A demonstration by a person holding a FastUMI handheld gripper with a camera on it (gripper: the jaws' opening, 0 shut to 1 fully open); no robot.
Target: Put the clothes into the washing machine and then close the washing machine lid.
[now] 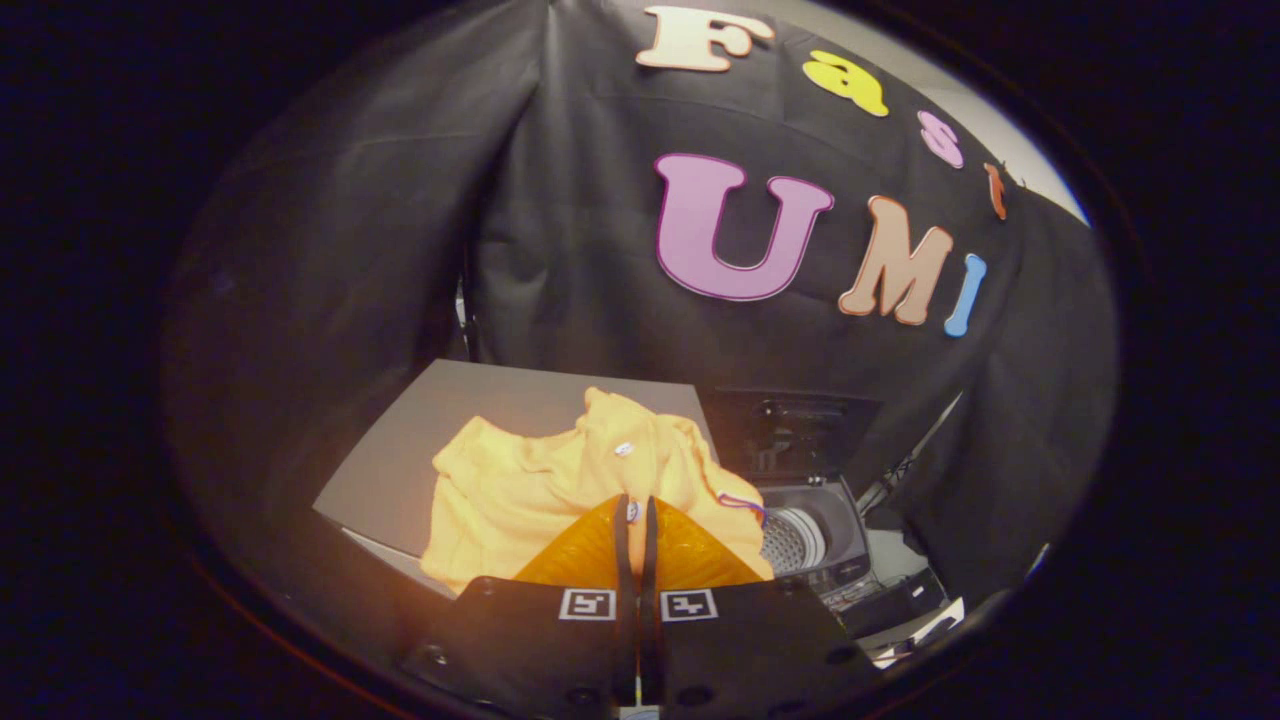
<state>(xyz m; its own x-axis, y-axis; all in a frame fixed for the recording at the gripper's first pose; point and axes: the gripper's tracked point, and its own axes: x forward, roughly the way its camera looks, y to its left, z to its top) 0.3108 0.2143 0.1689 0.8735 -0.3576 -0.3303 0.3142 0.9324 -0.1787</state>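
hand-held gripper [636,515] low in the gripper view, its two fingers [622,540] drawn together side by side with only a thin slit between them, tips reaching up against the crumpled yellow-orange cloth garment [560,480]. clenched, by the look of the near-touching fingers; whether any fold of fabric is actually pinched between the tips cannot be told, since the tips end right at the cloth and the contact is too small to read. square black-and-white markers on the gripper body just behind the fingers.

garment heaped on the flat grey tabletop [400,460], spread to both sides of the fingers and rising just beyond them, a small white tag on its upper fold and a thin purple-edged trim along its right hem. right hem hanging over the table's edge toward the small top-loading washing machine with a grey body [845,530], which stands just beside the tabletop, to the right of the fingers and a little beyond them. perforated metal drum [795,540] visible inside the open top, nothing seen in it. dark washing machine lid [790,435] raised upright behind the opening, leaning back toward the black cloth booth wall [560,250]. garment outside the machine, touching or overlapping its near left rim.
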